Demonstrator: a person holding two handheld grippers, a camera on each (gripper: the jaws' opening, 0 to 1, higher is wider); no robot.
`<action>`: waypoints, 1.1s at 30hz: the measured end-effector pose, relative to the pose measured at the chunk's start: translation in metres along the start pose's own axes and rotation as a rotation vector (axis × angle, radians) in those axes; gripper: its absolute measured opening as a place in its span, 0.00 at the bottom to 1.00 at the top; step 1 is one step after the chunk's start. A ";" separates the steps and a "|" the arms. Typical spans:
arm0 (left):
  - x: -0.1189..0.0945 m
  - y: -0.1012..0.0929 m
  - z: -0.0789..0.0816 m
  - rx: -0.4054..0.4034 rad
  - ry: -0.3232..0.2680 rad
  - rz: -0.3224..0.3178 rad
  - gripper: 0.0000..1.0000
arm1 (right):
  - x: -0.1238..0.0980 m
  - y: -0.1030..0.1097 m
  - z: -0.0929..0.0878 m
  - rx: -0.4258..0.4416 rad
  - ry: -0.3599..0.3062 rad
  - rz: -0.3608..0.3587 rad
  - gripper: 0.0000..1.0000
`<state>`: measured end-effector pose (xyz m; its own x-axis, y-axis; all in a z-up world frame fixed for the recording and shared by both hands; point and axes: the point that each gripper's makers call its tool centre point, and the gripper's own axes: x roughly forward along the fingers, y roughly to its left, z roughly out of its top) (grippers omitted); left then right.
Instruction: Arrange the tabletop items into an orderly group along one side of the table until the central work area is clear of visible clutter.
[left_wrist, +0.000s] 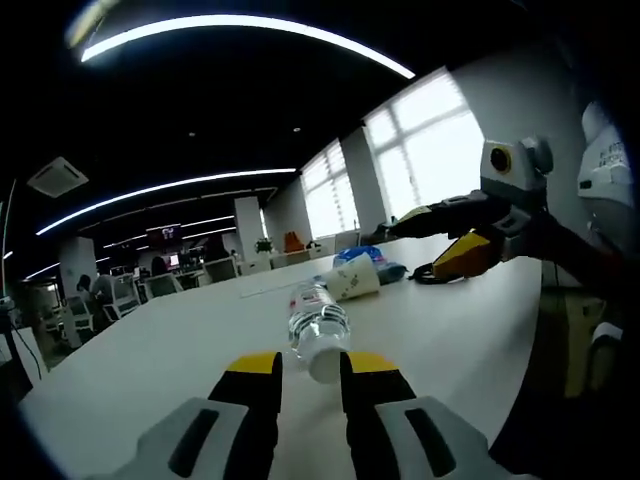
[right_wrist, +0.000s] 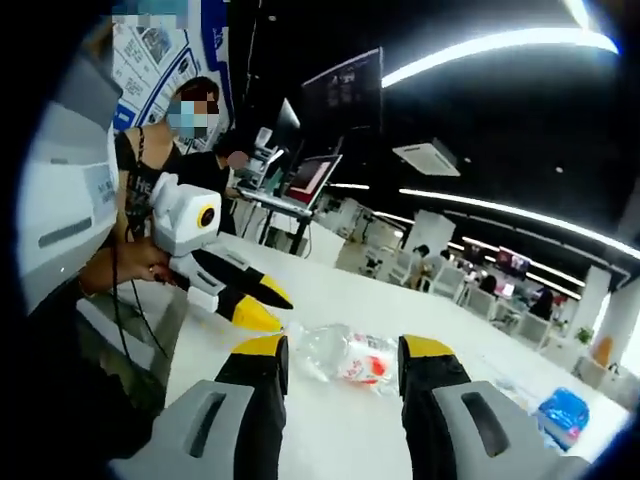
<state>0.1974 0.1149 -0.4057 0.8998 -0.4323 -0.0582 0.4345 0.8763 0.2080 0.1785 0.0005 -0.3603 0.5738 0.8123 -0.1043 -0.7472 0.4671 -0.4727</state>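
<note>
1. In the left gripper view the left tool (left_wrist: 310, 375) has its jaws spread, nothing between them, and the clear plastic bottle (left_wrist: 318, 328) lies on its side on the white tabletop (left_wrist: 150, 350) just ahead of the yellow tips, its base end toward the camera.
2. That view also shows a paper cup (left_wrist: 355, 283) lying tipped beyond the bottle, with a blue packet (left_wrist: 358, 256) just behind it, both well apart from the tool.
3. The right tool (left_wrist: 440, 265) comes into the left gripper view from the right, above the tabletop edge. Its jaws look parted, with a dark cable (left_wrist: 425, 272) lying near its tips.
4. In the right gripper view the right tool (right_wrist: 340, 375) is spread wide and holds nothing. The bottle (right_wrist: 345, 357) lies crosswise just beyond its tips, its red-and-white label facing up.
5. The left tool (right_wrist: 262, 305) enters that view from the left, its two yellow-tipped jaws apart, the tips close to the bottle's end but not gripping it.
6. A blue packet (right_wrist: 562, 412) sits far to the right on the tabletop (right_wrist: 330, 290) in the right gripper view.
7. Behind the left tool stands a person (right_wrist: 150, 200), with a monitor (right_wrist: 345, 95) beyond.
8. The room is a large office with rows of desks, chairs, ceiling light strips (left_wrist: 250, 25) and bright windows (left_wrist: 430, 145).
</note>
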 end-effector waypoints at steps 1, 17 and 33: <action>-0.001 0.002 0.000 0.002 0.002 0.004 0.22 | 0.002 0.002 0.001 -0.003 0.000 0.009 0.41; -0.012 0.020 -0.009 -0.025 0.013 0.047 0.22 | 0.030 0.009 -0.009 -0.255 0.104 0.090 0.43; -0.018 0.031 -0.018 -0.043 0.033 0.065 0.22 | 0.049 0.024 -0.019 -0.413 0.165 0.184 0.41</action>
<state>0.1950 0.1534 -0.4156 0.9268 -0.3674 -0.0779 0.3755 0.9110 0.1706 0.1952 0.0448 -0.3931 0.5151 0.7866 -0.3404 -0.6646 0.1157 -0.7382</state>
